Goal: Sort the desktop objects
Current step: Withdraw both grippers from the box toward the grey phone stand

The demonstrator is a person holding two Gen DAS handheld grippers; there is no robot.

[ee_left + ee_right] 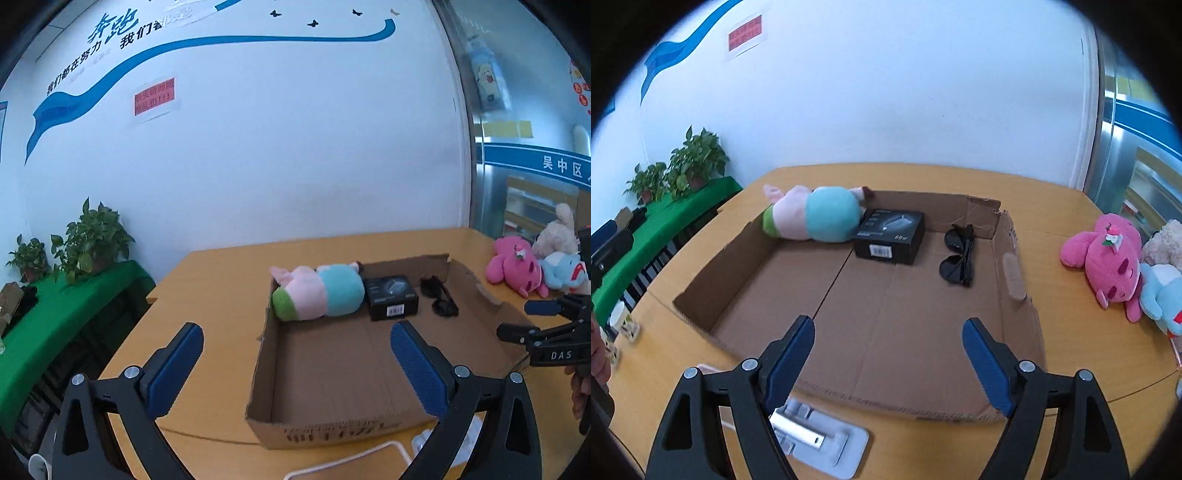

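Observation:
A shallow cardboard box point(332, 376) point(849, 288) lies open on the wooden desk. Along its far wall sit a pastel plush toy point(317, 293) point(820, 218), a black product box point(391, 297) point(892, 236) and dark sunglasses point(439, 295) point(956, 254). My left gripper point(295, 328) hangs open above the box's near left part, nothing between its blue pads. My right gripper point(889, 323) is open over the box's near edge, also empty. In the left wrist view the right gripper point(517, 318) shows at the right edge, past the box's right wall.
A pink plush point(513, 269) point(1108, 258), a light blue plush point(565, 273) point(1161, 295) and a cream plush point(557, 232) point(1163, 240) lie on the desk, right of the box. A white power strip point(820, 439) lies in front of it. Potted plants point(92, 240) stand on a green table at left.

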